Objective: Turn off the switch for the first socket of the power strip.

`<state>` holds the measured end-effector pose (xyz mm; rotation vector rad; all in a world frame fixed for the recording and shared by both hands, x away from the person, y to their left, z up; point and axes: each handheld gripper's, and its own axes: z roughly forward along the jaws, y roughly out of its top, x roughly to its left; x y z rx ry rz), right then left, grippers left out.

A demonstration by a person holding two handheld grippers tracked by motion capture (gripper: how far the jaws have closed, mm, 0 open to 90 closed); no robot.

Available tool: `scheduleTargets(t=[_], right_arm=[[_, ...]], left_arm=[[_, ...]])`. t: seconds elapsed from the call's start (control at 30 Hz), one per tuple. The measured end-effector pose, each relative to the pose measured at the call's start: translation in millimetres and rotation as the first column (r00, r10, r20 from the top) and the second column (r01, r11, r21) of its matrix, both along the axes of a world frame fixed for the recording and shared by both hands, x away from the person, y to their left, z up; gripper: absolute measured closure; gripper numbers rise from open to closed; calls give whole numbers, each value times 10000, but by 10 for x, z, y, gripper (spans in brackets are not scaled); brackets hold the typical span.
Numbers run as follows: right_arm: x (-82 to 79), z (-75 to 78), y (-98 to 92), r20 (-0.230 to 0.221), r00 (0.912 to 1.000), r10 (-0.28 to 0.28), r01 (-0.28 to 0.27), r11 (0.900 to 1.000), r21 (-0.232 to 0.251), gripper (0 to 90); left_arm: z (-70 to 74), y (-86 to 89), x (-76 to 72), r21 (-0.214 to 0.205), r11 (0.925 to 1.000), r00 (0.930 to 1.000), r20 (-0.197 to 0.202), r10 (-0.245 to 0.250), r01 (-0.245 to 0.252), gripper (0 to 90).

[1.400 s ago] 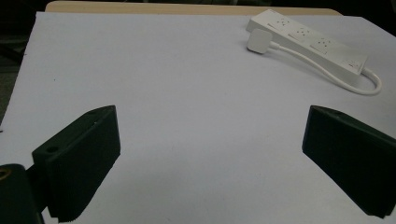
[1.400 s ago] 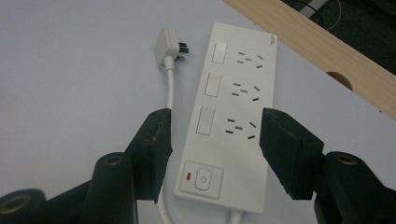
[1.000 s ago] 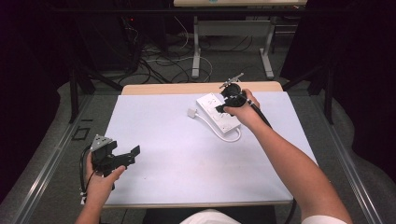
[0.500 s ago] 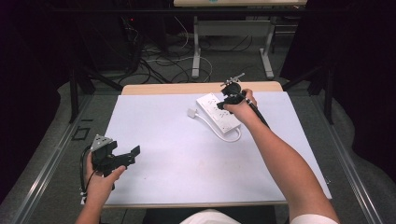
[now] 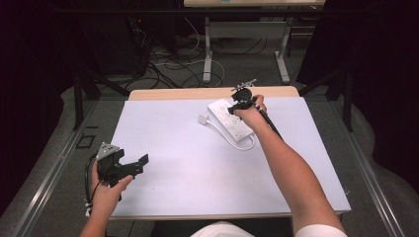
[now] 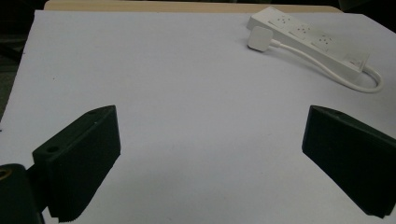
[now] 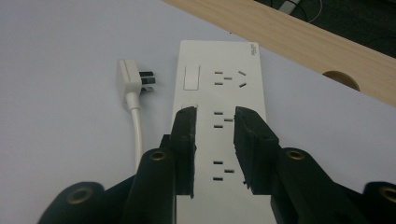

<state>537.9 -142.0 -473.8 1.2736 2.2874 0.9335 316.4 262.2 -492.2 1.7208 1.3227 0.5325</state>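
Note:
A white power strip [image 5: 223, 116] lies at an angle at the back of the table, right of centre, with its white plug [image 5: 202, 119] loose on the surface beside it and its cable [image 5: 247, 146] looping round the near end. My right gripper [image 5: 232, 109] hovers over the strip. In the right gripper view its jaws [image 7: 215, 114] stand a little apart above a socket row of the strip [image 7: 224, 88], with nothing between them. My left gripper [image 5: 140, 165] rests near the front left edge, its jaws [image 6: 212, 116] wide open over bare table.
The white table top [image 5: 188, 177] has a wooden strip [image 7: 303, 37] along its far edge, with a round cable hole [image 7: 341, 79] in it. Cables and desk legs lie on the floor beyond [image 5: 207, 64]. The strip has a rocker switch [image 7: 191, 77] at its far end.
The right hand has shifted very slightly over the power strip. The left gripper has stayed where it was.

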Motion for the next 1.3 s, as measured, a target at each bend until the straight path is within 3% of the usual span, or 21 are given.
scheduleTargets(t=[0.07,0.27,0.63,0.67,0.9,1.3], right_arm=[[13,-23,17,16,10000,-52,52,9998,168,730],[38,-63,44,94,9998,-199,199,9998,38,772],[86,-180,73,-279,9993,-246,243,9997,-93,898],[96,-200,79,-291,9995,-142,142,9999,27,900],[102,-273,110,-580,9982,-179,161,9994,-316,900],[105,-358,152,-790,9968,-130,122,9999,-112,900]], left_arm=[[0,0,1,9,10000,10000,10,-1,1,44],[3,6,1,1,10000,10000,-4,-14,14,44],[-3,2,3,10,10000,10000,0,-15,15,46],[-5,3,4,3,10000,10000,2,-6,6,46],[-9,4,8,-16,10000,10000,-13,24,-24,47],[-11,2,10,-2,10000,10000,-17,6,-6,48]])
